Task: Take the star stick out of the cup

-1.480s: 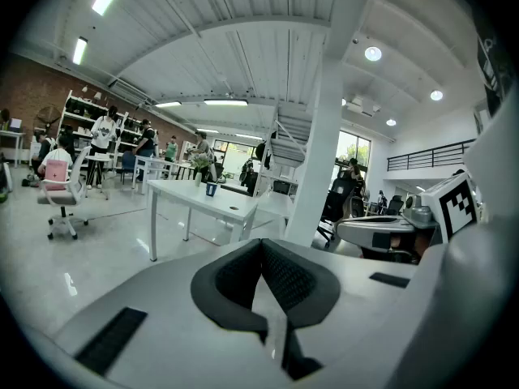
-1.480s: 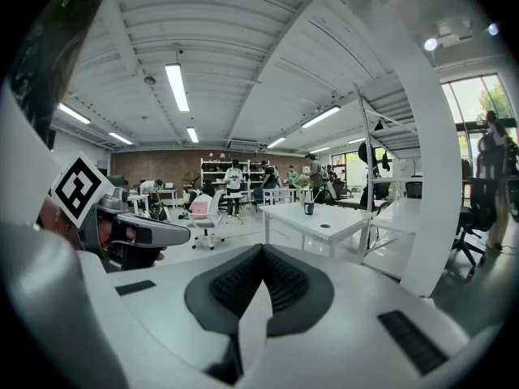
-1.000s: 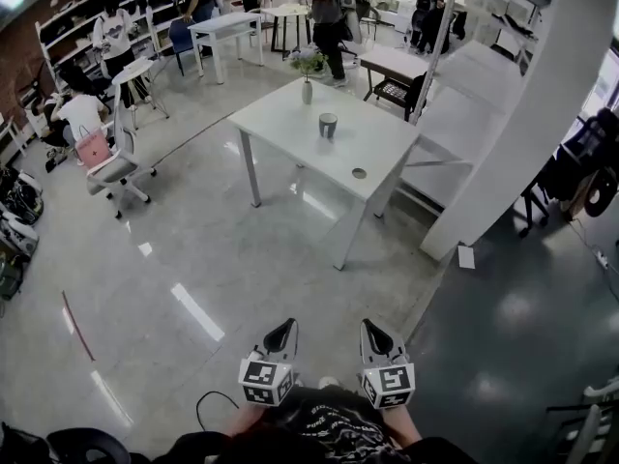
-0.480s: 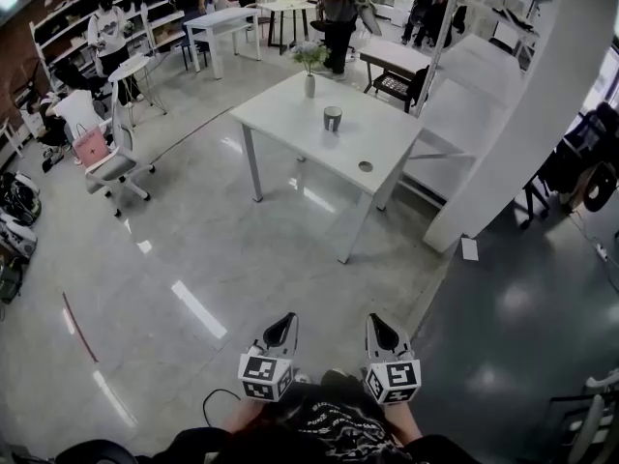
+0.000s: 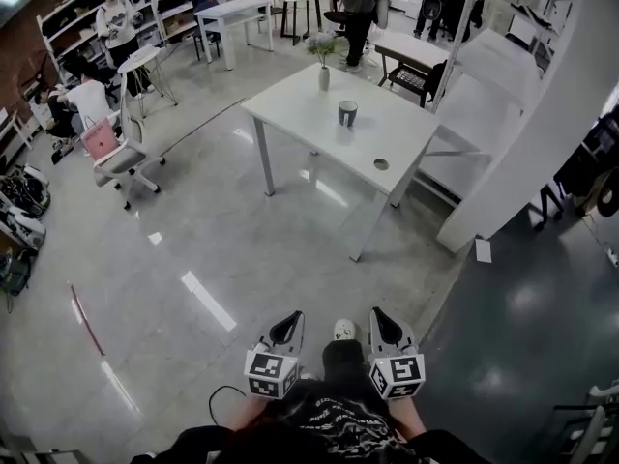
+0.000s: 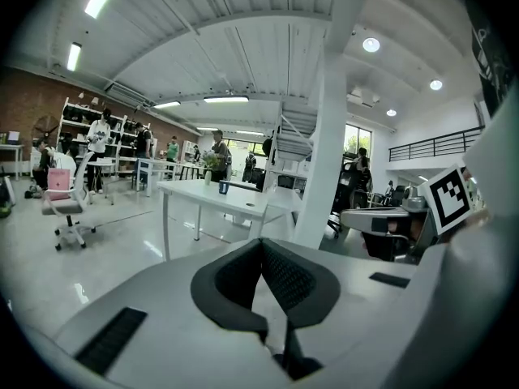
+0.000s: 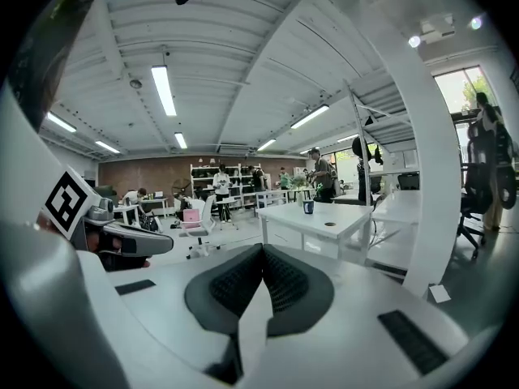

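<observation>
The dark cup [image 5: 347,113] stands far off on a white table [image 5: 290,114]; no star stick can be made out in it at this distance. My left gripper [image 5: 287,325] and right gripper [image 5: 380,319] are held low and close to the body, side by side, several steps short of the table. Both are shut, with nothing between their pads. In the left gripper view the cup [image 6: 224,187] is a small dark spot beyond the left gripper [image 6: 261,245]. In the right gripper view the cup [image 7: 309,207] sits on the table [image 7: 324,217] beyond the right gripper [image 7: 262,254].
A vase of flowers [image 5: 323,71] and a small round disc [image 5: 381,164] share the table. A white chair with a pink bag [image 5: 111,153] stands at the left. A wide white pillar [image 5: 527,133] rises at the right. People, shelves and other tables fill the back.
The head view has shifted, with the table now a little further right. A shoe has come into view between the grippers. Both grippers stay shut near the body.
</observation>
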`<state>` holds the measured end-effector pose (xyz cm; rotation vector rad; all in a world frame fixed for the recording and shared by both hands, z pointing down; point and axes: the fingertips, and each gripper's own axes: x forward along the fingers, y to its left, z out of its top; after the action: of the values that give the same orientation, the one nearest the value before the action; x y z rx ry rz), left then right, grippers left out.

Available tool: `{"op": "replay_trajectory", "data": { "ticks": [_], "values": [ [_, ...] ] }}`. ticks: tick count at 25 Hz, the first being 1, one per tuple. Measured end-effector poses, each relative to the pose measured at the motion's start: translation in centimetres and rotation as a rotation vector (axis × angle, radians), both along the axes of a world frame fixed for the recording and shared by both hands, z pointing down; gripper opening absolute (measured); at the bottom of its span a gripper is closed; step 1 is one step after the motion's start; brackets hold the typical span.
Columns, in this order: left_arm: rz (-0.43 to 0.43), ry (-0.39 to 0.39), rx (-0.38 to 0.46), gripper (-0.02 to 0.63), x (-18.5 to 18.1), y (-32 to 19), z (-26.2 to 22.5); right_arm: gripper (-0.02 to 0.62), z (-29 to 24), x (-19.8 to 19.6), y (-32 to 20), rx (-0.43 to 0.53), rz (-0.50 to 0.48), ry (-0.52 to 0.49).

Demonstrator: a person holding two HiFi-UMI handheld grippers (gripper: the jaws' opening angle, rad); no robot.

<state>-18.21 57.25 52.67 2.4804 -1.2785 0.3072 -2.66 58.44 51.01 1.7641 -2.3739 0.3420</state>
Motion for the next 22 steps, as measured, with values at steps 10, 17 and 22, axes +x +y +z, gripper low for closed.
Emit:
{"op": "replay_trajectory", "data": {
  "ticks": [10,17,22],
  "values": [
    [-0.062,-0.017,-0.004,0.02,5.0,-12.5,-0.1,0.008,0.7,5.2,-13.8,-0.013,-0.075,-0.013],
    [-0.105,-0.026,-0.009,0.02,12.0,-22.9,-0.6,0.008,0.4,11.5,-25.6,-0.008,-0.143,-0.023],
    [-0.127,-0.017,0.0,0.02,17.0,-28.5,0.4,0.008,1.1,16.0,-31.7,-0.004,-0.182,-0.034]
  ]
}}
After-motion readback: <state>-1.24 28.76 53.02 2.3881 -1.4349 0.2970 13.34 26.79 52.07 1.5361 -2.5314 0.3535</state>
